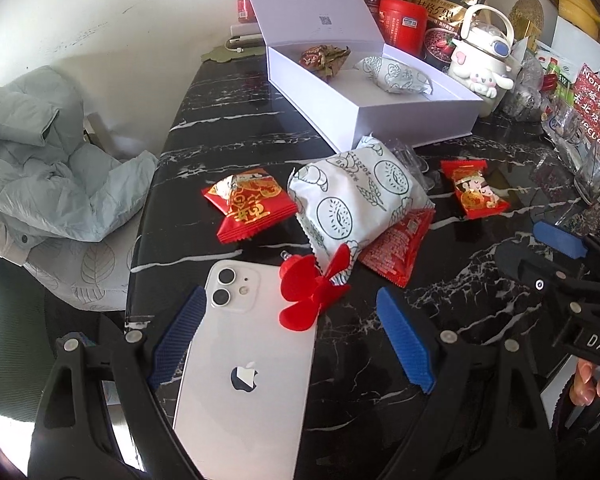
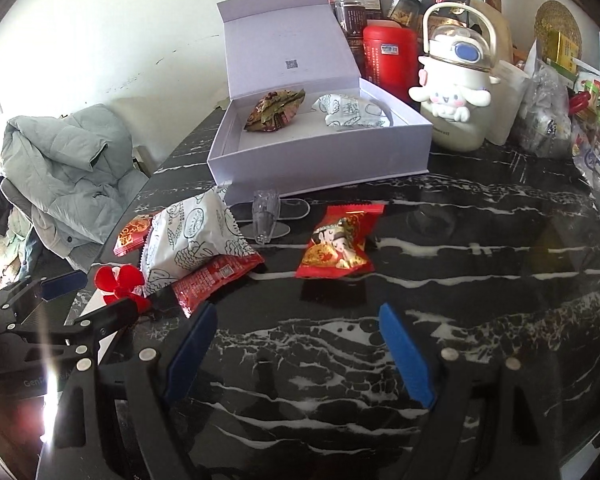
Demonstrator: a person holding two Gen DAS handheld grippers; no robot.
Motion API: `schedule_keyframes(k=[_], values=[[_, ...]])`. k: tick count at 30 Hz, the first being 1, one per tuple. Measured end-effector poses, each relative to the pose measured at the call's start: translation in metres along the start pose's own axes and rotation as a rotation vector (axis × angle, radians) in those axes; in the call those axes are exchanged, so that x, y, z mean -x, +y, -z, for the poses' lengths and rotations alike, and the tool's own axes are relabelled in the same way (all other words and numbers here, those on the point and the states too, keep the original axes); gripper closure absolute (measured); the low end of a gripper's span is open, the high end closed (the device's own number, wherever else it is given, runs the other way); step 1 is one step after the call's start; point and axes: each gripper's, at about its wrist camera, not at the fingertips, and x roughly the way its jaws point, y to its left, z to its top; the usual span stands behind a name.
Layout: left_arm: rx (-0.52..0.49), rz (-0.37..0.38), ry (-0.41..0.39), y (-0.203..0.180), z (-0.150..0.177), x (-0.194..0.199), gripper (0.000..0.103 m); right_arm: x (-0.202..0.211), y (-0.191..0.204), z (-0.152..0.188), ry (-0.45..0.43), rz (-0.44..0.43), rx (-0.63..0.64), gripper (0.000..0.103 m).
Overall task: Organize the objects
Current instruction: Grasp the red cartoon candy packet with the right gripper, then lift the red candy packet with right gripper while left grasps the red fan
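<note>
Both sets of jaws stand wide and empty: left gripper over the white smartphone at the counter's near left edge, right gripper over bare black marble. Risk — closing left could clip the red plastic fan lying on the phone, or nudge the phone off the edge. Loose snack packets, e.g. the red cartoon-print one, sit mid-counter, short of the open white box at the far side.

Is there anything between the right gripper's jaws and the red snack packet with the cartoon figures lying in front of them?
Nothing visible. The right gripper has its jaws open over bare black marble table, and the red cartoon snack packet lies just ahead with only tabletop between. The small clear plastic cup lies beyond and to the left, off that line.
</note>
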Motion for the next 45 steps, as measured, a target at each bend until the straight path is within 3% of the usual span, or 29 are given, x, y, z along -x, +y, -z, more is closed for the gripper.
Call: schedule_keyframes(k=[9,21,25,29,32,33,38,45], values=[[0.010,0.038,0.024,0.002,0.000,-0.011,0.018,-0.012,-0.007,-0.002,0.005,0.050,-0.020,0.019],[-0.013,0.052,0.032,-0.002,-0.010,-0.020,0.041,-0.033,-0.016,-0.023,-0.002,0.099,-0.033,0.017],[-0.073,0.029,0.025,-0.010,-0.012,-0.022,0.050,-0.045,-0.016,-0.033,-0.007,0.110,-0.014,0.017],[-0.059,0.065,0.035,-0.008,-0.016,-0.023,0.059,-0.058,-0.018,-0.042,0.012,0.098,-0.007,0.017],[-0.051,0.086,0.039,-0.008,-0.015,-0.022,0.059,-0.068,-0.021,-0.045,0.033,0.101,-0.011,0.018],[-0.055,0.091,0.039,-0.010,-0.013,-0.020,0.059,-0.071,-0.021,-0.045,0.045,0.097,-0.004,0.020],[-0.079,0.138,0.031,-0.024,-0.003,-0.013,0.059,-0.073,-0.021,-0.042,0.050,0.102,0.024,0.055],[-0.068,0.185,0.057,-0.030,0.002,-0.012,0.059,-0.058,-0.032,-0.029,0.051,0.090,-0.004,0.059]])
